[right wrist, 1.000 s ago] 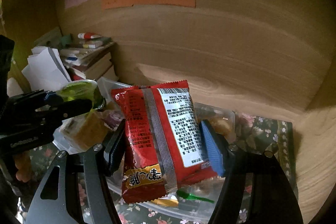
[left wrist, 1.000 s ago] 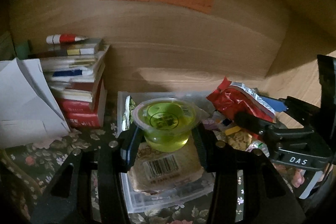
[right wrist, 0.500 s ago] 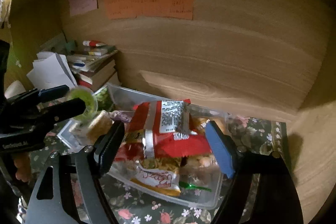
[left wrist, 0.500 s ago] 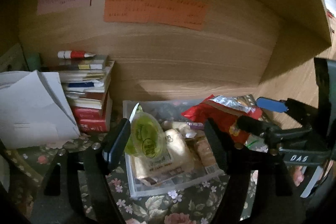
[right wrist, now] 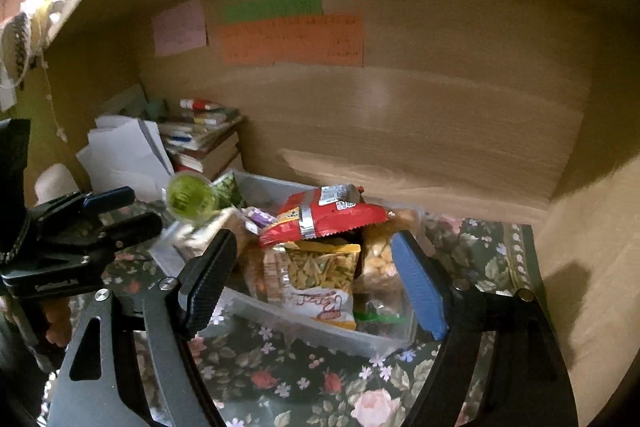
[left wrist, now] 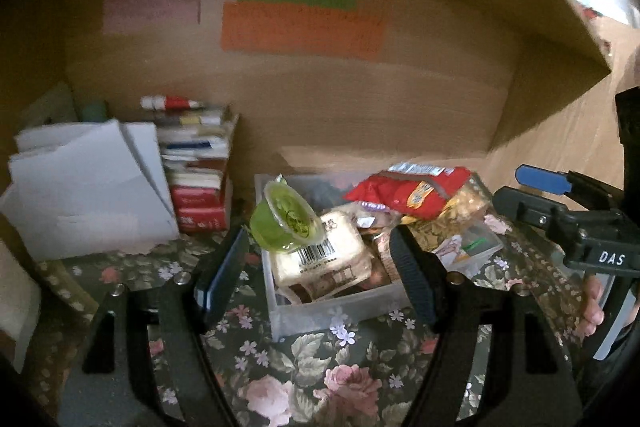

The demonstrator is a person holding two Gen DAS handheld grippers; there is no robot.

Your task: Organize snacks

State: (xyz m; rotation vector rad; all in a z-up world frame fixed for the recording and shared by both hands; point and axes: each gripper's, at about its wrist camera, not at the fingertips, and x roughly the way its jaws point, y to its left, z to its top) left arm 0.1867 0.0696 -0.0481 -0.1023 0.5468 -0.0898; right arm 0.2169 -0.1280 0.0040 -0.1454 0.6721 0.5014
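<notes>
Left wrist view: floral cloth [left wrist: 320, 379] under clear bin [left wrist: 332, 311], wooden wall [left wrist: 360, 99] behind.

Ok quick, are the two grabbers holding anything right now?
Left gripper: open, holding nothing; the green jelly cup lies in the bin.
Right gripper: open, holding nothing; the red packet lies on the snacks.

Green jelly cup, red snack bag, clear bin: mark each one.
green jelly cup [left wrist: 285, 223], left wrist view, on its tilted side wall.
red snack bag [right wrist: 326, 219], right wrist view, middle of the wrapper.
clear bin [left wrist: 332, 311], left wrist view, front wall.
</notes>
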